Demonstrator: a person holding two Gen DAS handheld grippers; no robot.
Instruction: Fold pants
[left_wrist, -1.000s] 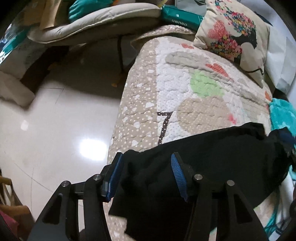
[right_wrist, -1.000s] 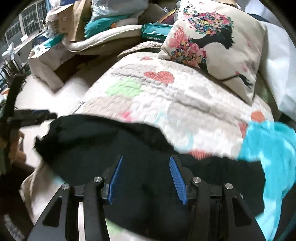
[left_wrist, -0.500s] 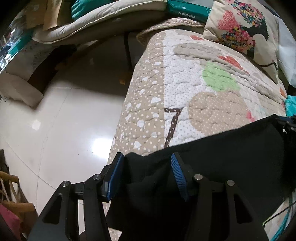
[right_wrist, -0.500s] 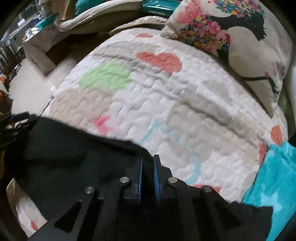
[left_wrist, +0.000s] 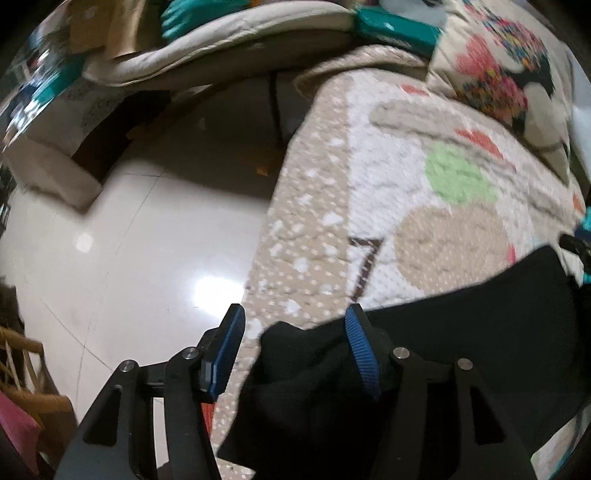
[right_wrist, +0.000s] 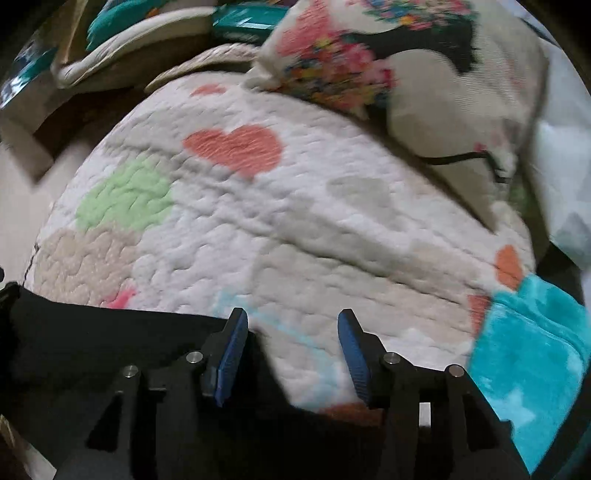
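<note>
The jaws of the left gripper (left_wrist: 293, 349) are spread wide, and nothing is clamped between them; a bunched corner of the black pants (left_wrist: 424, 369) is seen lying in the gap, close against the right-hand blue pad, though contact with it cannot be judged. The jaws of the right gripper (right_wrist: 290, 356) are likewise held wide apart with nothing gripped, and bare quilt is seen between the pads. In that view the pants (right_wrist: 110, 354) are laid just beside and under the left finger, stretching off toward the left edge of the picture. The garment is spread as a dark band across the near end of the quilted bedcover (right_wrist: 295, 229), which is patterned with hearts and coloured patches, and its end hangs a little over the dotted side of the cover (left_wrist: 306, 236). A turquoise blanket (right_wrist: 528, 362) is seen to the right, a floral pillow (right_wrist: 424, 74) at the far end, and a glossy tiled floor (left_wrist: 129, 258) to the left.
</note>
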